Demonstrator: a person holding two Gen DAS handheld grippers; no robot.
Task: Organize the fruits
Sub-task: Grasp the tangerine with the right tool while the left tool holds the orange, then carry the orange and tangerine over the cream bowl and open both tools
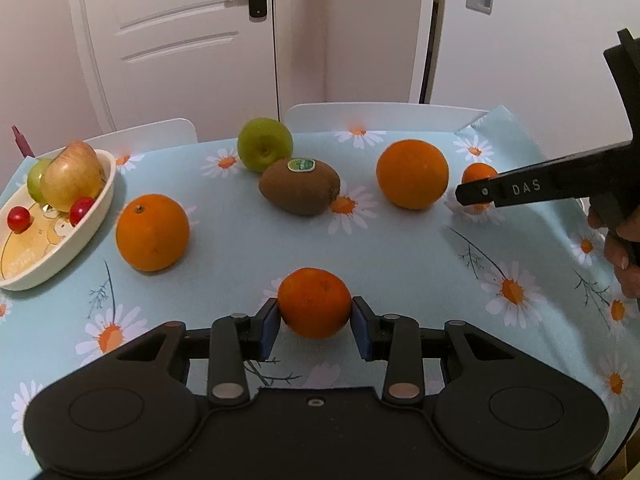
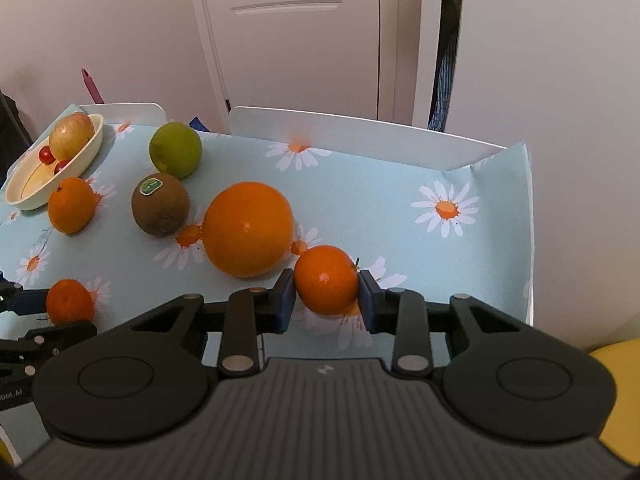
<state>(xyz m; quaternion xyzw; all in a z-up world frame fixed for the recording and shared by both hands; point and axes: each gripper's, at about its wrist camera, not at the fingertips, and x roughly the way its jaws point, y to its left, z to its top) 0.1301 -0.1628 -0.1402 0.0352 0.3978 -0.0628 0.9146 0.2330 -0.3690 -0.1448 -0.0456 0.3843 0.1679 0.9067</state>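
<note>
Evidently both claws clamp small fruit for the dish (image 1: 102, 200) at ten o'clock: left gripper (image 1: 315, 314) pinches a mandarin (image 1: 314, 302), right gripper (image 2: 327, 300) a tangerine (image 2: 326, 280).

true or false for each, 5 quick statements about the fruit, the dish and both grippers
1. The left gripper is shut on a small tangerine. True.
2. The kiwi lies in the dish. False: it lies on the tablecloth.
3. The right gripper is shut on another tangerine. True.
4. The dish holds only oranges. False: it holds apples and small red fruits.
5. The green apple stands behind the kiwi, nearer the door. True.
</note>
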